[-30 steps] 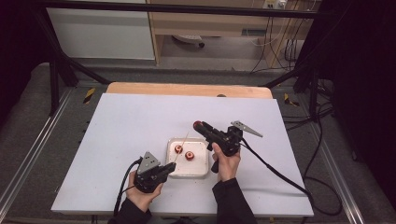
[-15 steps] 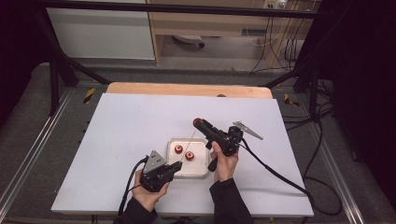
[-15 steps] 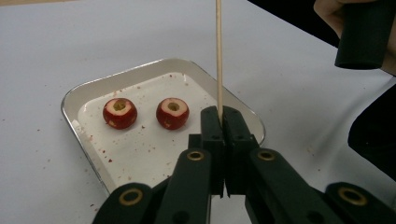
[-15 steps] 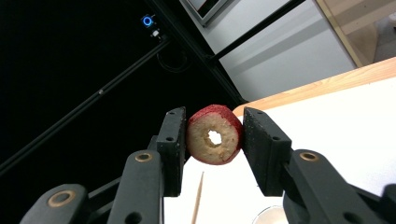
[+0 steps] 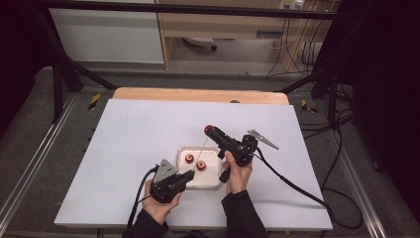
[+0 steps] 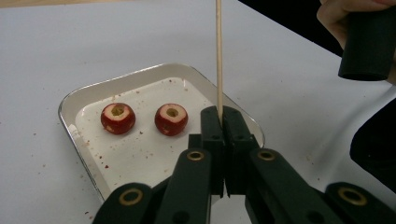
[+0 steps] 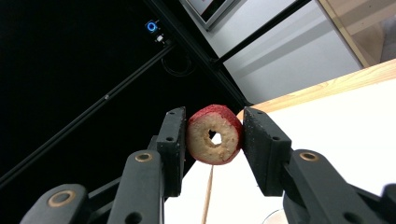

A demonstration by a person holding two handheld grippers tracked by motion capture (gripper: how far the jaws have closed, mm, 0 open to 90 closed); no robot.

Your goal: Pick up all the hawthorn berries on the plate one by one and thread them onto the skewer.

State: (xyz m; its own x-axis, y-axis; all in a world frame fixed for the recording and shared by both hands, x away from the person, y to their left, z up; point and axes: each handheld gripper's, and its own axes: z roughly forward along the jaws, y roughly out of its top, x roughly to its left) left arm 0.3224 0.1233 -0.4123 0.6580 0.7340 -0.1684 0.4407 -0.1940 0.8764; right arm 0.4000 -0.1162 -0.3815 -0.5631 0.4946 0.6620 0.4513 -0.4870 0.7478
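While the left gripper (image 5: 184,176) sits low in the frame of the high view, it has slid a little to the right since a second ago, so it is now just beside the front edge of the tray (image 5: 214,183). Its jaws are squeezed tight on the bottom end of a thin wooden stick (image 6: 218,56). In the left gripper view the stick stands straight up from the jaws to the top edge of the picture.

Behind it, in the middle left of that view, two red fruit pieces with holes in them, one on the left (image 6: 117,118) and one on the right (image 6: 171,119), lie apart on the white tray floor.

Moving right in the high view, the stick leans up toward the right gripper (image 5: 210,130), which has hardly moved. Its jaws are clamped on a third red fruit piece (image 7: 215,134). In the right gripper view this piece sits in the middle of the picture, its hole faces the camera, and the stick pokes out just below it.

So the stick looks like it is lined up with the held fruit, or just going into it. I cannot tell if the tip is in the hole yet. Two pieces still wait in the tray.
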